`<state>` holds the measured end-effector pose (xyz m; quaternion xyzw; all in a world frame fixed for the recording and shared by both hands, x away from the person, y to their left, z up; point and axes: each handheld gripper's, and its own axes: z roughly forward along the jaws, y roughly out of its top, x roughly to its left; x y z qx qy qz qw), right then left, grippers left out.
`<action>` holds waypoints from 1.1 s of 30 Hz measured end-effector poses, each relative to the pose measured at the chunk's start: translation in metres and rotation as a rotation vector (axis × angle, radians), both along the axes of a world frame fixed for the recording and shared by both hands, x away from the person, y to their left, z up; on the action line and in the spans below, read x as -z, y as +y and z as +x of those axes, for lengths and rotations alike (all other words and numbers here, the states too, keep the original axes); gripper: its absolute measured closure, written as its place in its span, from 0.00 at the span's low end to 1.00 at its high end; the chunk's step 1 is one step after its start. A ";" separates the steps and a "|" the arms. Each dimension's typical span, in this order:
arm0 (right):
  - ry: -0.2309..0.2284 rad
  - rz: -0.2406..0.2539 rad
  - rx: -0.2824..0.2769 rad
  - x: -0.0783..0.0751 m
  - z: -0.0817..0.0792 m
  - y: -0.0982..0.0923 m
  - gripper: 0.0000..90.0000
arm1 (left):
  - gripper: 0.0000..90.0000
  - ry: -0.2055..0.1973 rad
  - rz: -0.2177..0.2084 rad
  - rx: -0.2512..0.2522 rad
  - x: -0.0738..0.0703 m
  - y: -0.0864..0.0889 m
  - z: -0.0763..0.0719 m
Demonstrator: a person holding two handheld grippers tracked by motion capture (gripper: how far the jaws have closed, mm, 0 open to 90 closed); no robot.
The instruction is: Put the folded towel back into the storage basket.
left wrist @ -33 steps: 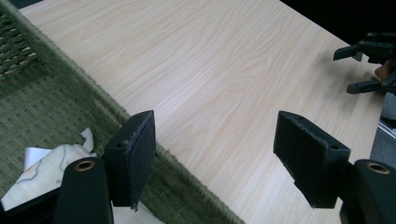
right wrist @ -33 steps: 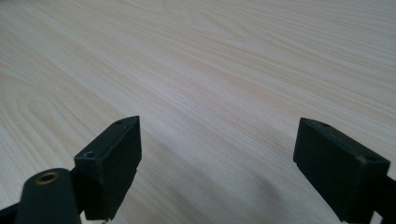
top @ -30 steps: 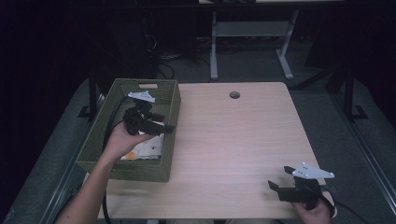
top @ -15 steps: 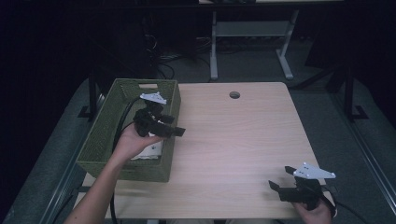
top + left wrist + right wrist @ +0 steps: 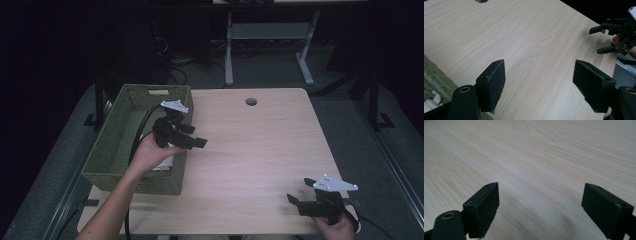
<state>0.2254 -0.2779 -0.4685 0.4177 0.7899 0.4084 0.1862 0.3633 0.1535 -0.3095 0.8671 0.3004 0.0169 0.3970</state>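
Green woven basket (image 5: 112,150) at table's left edge, white item (image 5: 165,164) inside

right gripper (image 5: 540,207) | fingers (image 5: 485,207) spread wide, nothing between | over bare wooden table (image 5: 544,152)

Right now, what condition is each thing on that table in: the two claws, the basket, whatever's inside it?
Left claw: open, nothing between its jaws, over the basket's right edge.
Right claw: open, nothing held, near the table's front right corner.
Basket: upright on the table's left side, open on top.
White thing in the basket: lying on the bottom, mostly hidden by the hand.
Table: bare wood, a round hole near its far edge.
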 end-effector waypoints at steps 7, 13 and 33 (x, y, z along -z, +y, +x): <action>-0.003 0.001 0.002 -0.001 0.000 0.000 0.16 | 0.29 0.002 -0.016 0.012 0.003 -0.010 -0.003; -0.004 0.002 0.001 -0.001 -0.001 0.000 0.16 | 0.29 0.006 -0.005 0.027 0.009 -0.018 -0.006; -0.004 0.004 -0.006 0.000 0.000 -0.002 0.16 | 0.29 0.012 0.008 0.072 0.020 -0.051 -0.011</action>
